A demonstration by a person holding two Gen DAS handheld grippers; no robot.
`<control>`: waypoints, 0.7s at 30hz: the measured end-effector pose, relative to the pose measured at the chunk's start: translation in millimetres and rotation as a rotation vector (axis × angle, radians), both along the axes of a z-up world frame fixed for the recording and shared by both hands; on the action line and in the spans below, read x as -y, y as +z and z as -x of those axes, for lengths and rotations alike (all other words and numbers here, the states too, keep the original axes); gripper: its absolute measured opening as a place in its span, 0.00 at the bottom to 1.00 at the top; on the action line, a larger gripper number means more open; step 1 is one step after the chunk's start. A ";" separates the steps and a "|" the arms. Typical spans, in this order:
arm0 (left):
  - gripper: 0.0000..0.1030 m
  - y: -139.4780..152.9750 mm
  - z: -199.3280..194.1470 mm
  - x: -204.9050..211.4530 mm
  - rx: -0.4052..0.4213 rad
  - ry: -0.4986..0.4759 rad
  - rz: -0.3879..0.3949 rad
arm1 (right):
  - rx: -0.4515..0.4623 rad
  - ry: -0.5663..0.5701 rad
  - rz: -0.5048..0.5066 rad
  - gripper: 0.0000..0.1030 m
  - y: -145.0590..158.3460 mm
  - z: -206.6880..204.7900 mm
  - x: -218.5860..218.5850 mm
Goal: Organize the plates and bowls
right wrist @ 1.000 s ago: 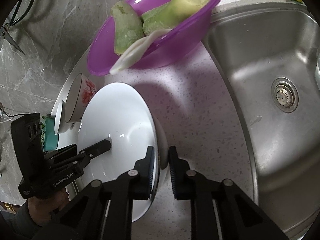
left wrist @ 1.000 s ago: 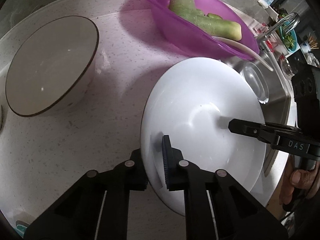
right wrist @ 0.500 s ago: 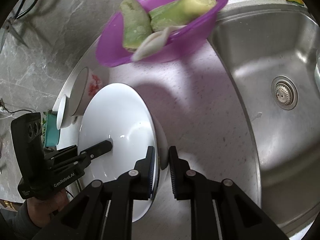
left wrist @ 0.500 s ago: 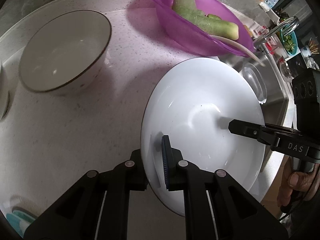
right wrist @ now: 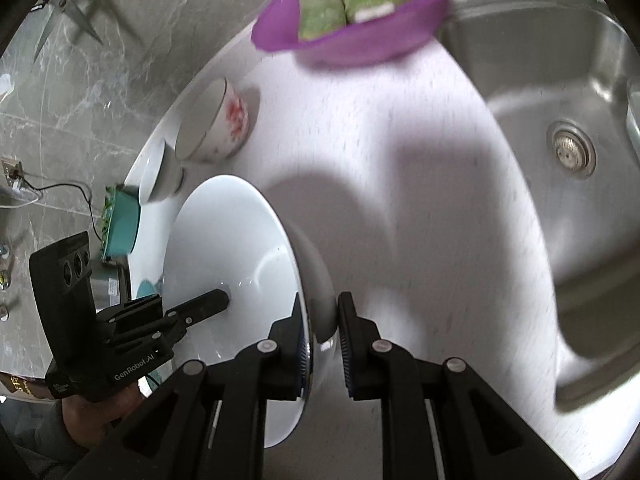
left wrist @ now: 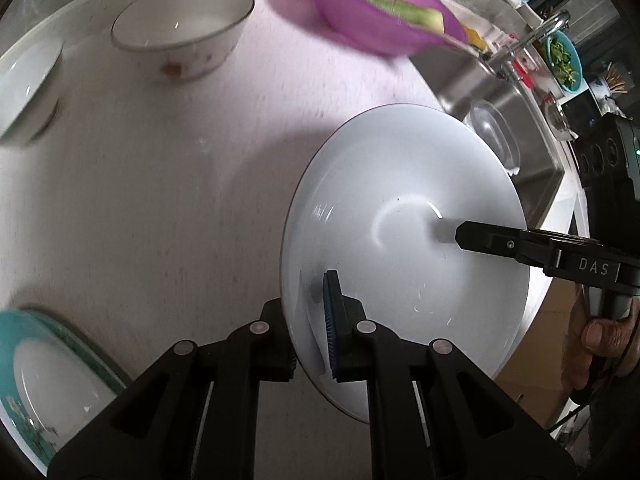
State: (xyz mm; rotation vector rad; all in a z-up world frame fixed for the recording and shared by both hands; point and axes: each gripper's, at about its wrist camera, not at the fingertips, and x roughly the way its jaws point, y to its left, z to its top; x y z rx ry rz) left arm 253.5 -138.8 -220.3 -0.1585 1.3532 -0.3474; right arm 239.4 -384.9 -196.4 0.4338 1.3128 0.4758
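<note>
Both grippers are clamped on one white plate (left wrist: 404, 248), which is held tilted above the counter (left wrist: 140, 200). By the left gripper (left wrist: 312, 332) the near rim is pinched, one pad on each face. By the right gripper (right wrist: 322, 328) the opposite rim is pinched in the same way, and its upper finger is seen lying across the plate's inside in the left view.

On the counter a flowered bowl (left wrist: 188, 36) stands, with a white bowl (left wrist: 24, 88) just beside it and a teal-rimmed dish (left wrist: 44, 376) nearer the left camera. A purple bowl (left wrist: 384, 20) with green vegetable pieces stands by the sink (right wrist: 560, 140).

The step in hand is judged to be carrying the plate to its stacking place — probably toward the teal-rimmed dish, though this cannot be told for sure. To do it well, both grips should be kept firm and moved together, so that the rim is not twisted. The plate should be levelled before it is lowered, and one side released only when it rests flat.
</note>
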 end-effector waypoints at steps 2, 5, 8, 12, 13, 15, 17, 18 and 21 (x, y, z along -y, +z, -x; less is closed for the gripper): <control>0.09 -3.9 9.8 -6.2 -0.010 0.000 -0.002 | -0.019 0.003 -0.002 0.16 -5.6 6.9 -2.1; 0.09 -5.4 18.5 -8.2 -0.008 -0.003 -0.010 | -0.036 0.006 -0.006 0.16 -10.7 14.0 -3.3; 0.09 -8.6 20.0 -6.8 -0.006 -0.009 -0.018 | -0.041 0.008 -0.003 0.16 -14.2 16.0 -6.0; 0.09 -16.8 21.1 -6.6 -0.016 -0.017 -0.023 | -0.044 0.005 0.002 0.16 -17.2 18.3 -5.7; 0.09 -18.2 21.5 -6.8 -0.019 -0.018 -0.022 | -0.045 0.004 0.003 0.16 -18.3 18.8 -5.7; 0.09 -20.3 20.7 -4.1 -0.021 -0.020 -0.026 | -0.047 0.003 0.005 0.16 -20.7 20.0 -5.6; 0.09 -21.7 24.5 -6.9 -0.023 -0.021 -0.031 | -0.049 0.004 0.004 0.16 -22.7 21.3 -6.5; 0.09 -22.0 24.6 -6.3 -0.023 -0.021 -0.032 | -0.050 0.003 0.004 0.16 -23.4 22.0 -5.8; 0.09 -22.6 22.8 -3.9 -0.025 -0.023 -0.036 | -0.055 0.005 0.004 0.16 -27.1 23.8 -6.5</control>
